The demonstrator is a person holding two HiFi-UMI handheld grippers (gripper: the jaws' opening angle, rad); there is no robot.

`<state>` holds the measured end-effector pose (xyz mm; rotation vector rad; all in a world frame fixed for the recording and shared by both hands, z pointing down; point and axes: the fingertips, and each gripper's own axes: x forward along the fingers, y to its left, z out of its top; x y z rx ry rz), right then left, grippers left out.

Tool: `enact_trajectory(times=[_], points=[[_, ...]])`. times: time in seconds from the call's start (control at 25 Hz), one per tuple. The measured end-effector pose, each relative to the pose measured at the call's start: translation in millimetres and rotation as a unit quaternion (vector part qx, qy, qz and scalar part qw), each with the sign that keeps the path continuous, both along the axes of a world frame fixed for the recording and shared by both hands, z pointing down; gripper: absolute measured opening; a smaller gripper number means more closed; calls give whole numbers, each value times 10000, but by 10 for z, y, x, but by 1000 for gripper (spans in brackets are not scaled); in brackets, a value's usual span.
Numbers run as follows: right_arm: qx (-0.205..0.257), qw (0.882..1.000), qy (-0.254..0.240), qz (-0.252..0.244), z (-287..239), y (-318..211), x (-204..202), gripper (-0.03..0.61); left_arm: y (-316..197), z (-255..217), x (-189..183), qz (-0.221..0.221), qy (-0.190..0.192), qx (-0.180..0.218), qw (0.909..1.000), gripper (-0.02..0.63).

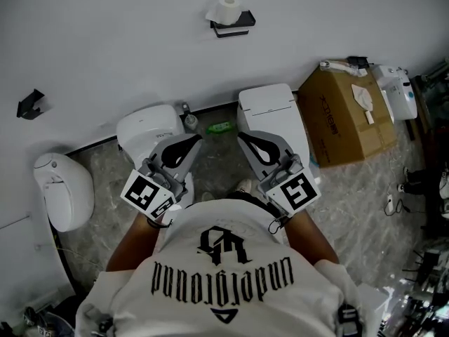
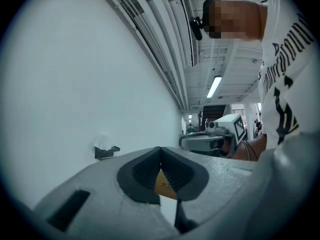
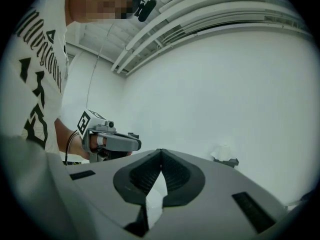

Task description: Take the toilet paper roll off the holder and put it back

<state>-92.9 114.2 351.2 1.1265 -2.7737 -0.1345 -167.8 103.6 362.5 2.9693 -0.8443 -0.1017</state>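
**While both grippers are shut and empty, the roll sits on its holder**

As I read the head view from the left, a small black bracket (image 1: 30,103) is fixed to the white wall (image 1: 126,41), far left of the toilet paper holder (image 1: 233,25) and lower in the picture. Below and left of the holder a rounded white fixture (image 1: 63,190) stands on the grey marbled floor (image 1: 365,195). Nearer the holder comes a white toilet (image 1: 144,126).

My left gripper (image 1: 198,139) is below the holder and a little to its left, well apart from it. In the left gripper view its jaws meet at the tips (image 2: 160,149) with nothing between them. Only a bit of tan cardboard shows through the gap behind the tips.

A small bottle (image 1: 189,121) and a green item (image 1: 219,127) lie on the floor almost straight below the holder. The toilet paper roll (image 1: 228,9) stands upright on top of the holder, untouched by either tool. The left gripper view shows the roll (image 2: 104,140) on the holder (image 2: 107,151) against the wall, and the right gripper view shows the same pair, roll (image 3: 222,152) on holder (image 3: 229,161).

My right gripper (image 1: 240,135) is below the holder and slightly right of it. Its jaws are closed tip to tip (image 3: 160,150) and grip nothing.

A second white toilet (image 1: 270,107) stands below and right of the holder. A cardboard box (image 1: 347,114) comes next, and a white device (image 1: 396,90) is farthest right of the holder.
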Motion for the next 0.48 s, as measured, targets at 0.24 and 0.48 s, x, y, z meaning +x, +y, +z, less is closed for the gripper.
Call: enact_trajectory(times=[0.24, 0.48], points=[[42, 9999, -5, -96, 5, 137, 81, 14, 167, 9, 115, -79, 43, -4, 10000, 15], [30, 9997, -66, -232, 16, 278, 327, 14, 279, -5, 379, -215, 50, -47, 9997, 15]])
